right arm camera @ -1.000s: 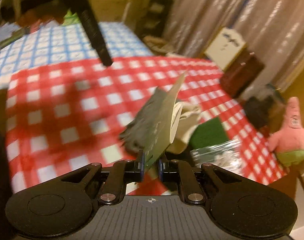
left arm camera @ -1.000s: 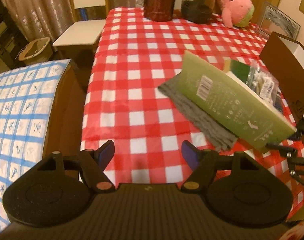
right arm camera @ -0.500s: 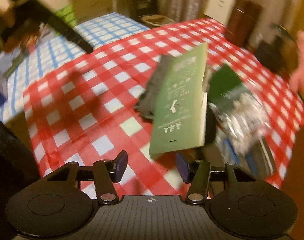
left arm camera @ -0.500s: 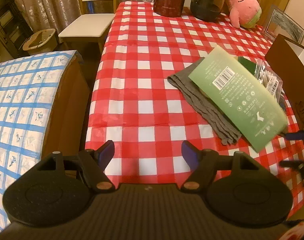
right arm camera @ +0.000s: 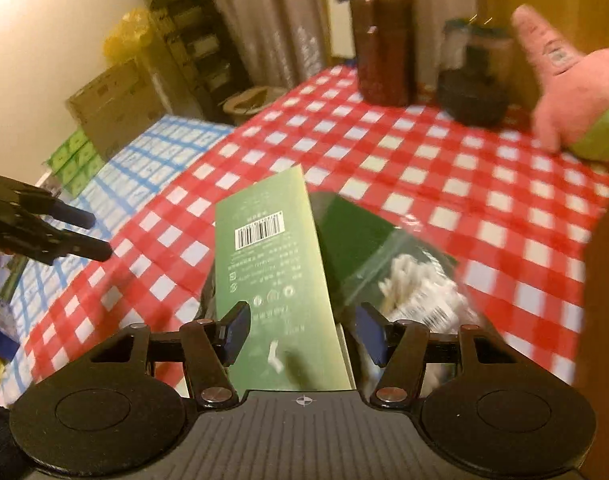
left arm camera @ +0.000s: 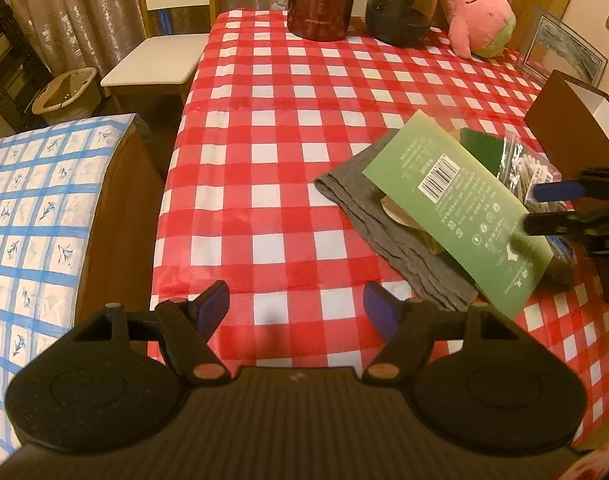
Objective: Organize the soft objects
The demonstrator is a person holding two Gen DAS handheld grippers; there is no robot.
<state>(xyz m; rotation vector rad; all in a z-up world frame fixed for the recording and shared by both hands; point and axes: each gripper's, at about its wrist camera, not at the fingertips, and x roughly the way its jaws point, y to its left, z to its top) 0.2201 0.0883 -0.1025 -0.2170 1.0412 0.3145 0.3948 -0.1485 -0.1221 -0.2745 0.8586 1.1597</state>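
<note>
On the bench the green packet lies on the grey cloth, long axis running away from our right fingers, which just opened, empty. Left fingers wide, empty, farther left.

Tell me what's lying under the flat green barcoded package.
Under the flat green barcoded package lie a wrinkled grey cloth and something pale beige, peeking out at its edge. How far either extends beneath is covered.
</note>
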